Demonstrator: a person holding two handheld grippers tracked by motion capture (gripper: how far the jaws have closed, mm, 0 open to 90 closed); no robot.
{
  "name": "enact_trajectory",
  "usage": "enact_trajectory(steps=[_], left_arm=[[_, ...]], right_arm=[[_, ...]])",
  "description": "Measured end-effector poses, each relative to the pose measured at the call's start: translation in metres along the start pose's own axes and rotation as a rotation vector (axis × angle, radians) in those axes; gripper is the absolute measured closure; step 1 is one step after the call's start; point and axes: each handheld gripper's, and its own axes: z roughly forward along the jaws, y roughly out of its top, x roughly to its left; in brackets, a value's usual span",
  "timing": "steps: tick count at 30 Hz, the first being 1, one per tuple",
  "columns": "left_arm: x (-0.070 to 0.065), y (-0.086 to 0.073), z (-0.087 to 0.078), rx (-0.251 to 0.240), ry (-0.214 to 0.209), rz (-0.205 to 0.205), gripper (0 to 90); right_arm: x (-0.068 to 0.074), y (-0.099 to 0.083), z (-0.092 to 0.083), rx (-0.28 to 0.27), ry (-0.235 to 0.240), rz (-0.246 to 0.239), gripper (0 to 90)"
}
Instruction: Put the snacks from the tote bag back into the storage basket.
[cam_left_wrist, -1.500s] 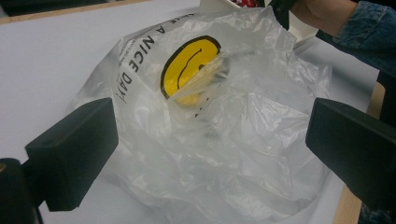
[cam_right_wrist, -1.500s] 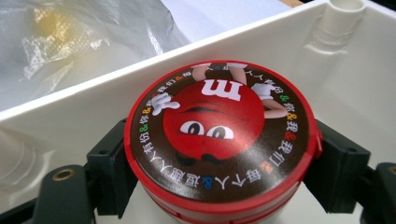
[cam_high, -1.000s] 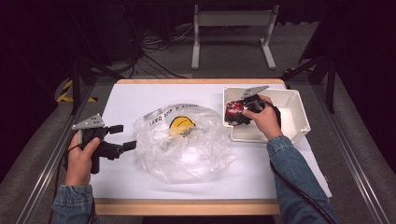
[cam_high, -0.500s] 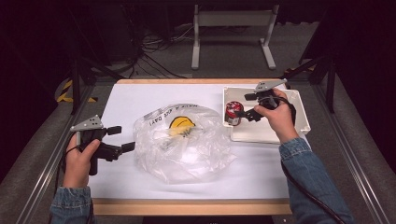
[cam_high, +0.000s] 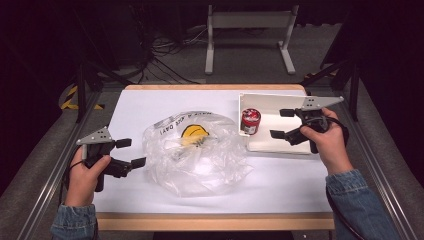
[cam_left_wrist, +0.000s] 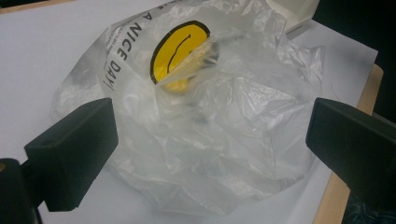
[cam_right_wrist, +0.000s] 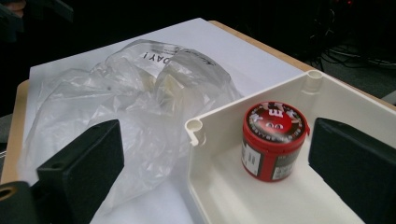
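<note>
White tabletop from above: my right gripper has just been opening, empty, beside one red jar in one white bin; my left gripper gapes empty before one plastic bag.

Crinkly, see-through glossy plastic bag at 9 o'clock from smooth, matt cream plastic bin; shiny red can inside. Matt white paper-like tabletop, bare wood edge.

Clear plastic bag: black print "A NICE DAY!" beside yellow smiley face. Red can: lid lettering and side label too blurred to read.
</note>
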Motion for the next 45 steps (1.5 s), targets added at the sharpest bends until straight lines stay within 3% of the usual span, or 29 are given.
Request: enact_trajectory(steps=[10,13,17,22,26,28,31,33,34,35,36,37,38,41,45], left_arm=[[0.003,-0.004,0.001,-0.003,-0.008,-0.017,3.4],[0.005,-0.007,0.001,-0.001,-0.012,-0.012,3.7],[0.010,-0.011,-0.001,-0.019,-0.007,-0.020,4.0],[0.015,-0.016,0.000,-0.050,-0.046,-0.022,3.8],[0.020,-0.021,0.004,-0.031,-0.061,-0.024,3.1],[0.023,-0.023,0.005,-0.033,-0.058,-0.021,3.1],[0.025,-0.026,0.007,-0.041,-0.045,0.004,3.4],[0.025,-0.031,0.008,-0.084,-0.006,0.027,4.3],[0.025,-0.031,0.008,-0.084,-0.006,0.027,4.5],[0.024,-0.038,0.007,-0.113,-0.007,0.104,3.2],[0.024,-0.038,0.007,-0.113,-0.007,0.104,0.9],[0.025,-0.039,0.007,-0.118,-0.037,0.082,0.9],[0.025,-0.041,0.007,-0.132,-0.040,0.022,1.5],[0.029,-0.043,0.008,-0.139,-0.023,0.016,2.6],[0.030,-0.045,0.008,-0.148,-0.029,0.005,2.4]], right_arm=[[0.014,-0.028,-0.034,0.019,-0.023,0.030,2.1],[0.021,-0.036,-0.042,0.039,-0.042,0.011,2.3],[0.032,-0.041,-0.047,0.031,-0.050,0.004,2.1],[0.038,-0.050,-0.051,-0.002,-0.045,0.026,2.1],[0.037,-0.056,-0.053,0.000,-0.062,0.006,2.1],[0.036,-0.061,-0.053,-0.008,-0.048,0.002,2.1],[0.036,-0.069,-0.051,-0.030,-0.085,0.017,2.2],[0.036,-0.075,-0.049,-0.047,-0.106,0.034,2.1],[0.036,-0.075,-0.049,-0.047,-0.106,0.034,2.1],[0.035,-0.082,-0.047,-0.062,-0.115,0.042,2.1],[0.035,-0.082,-0.047,-0.062,-0.115,0.042,2.1],[0.034,-0.085,-0.047,-0.077,-0.120,0.057,2.1],[0.032,-0.090,-0.046,-0.105,-0.120,0.084,2.1],[0.029,-0.101,-0.042,-0.137,-0.153,0.127,2.1],[0.027,-0.108,-0.038,-0.129,-0.174,0.119,2.1]])
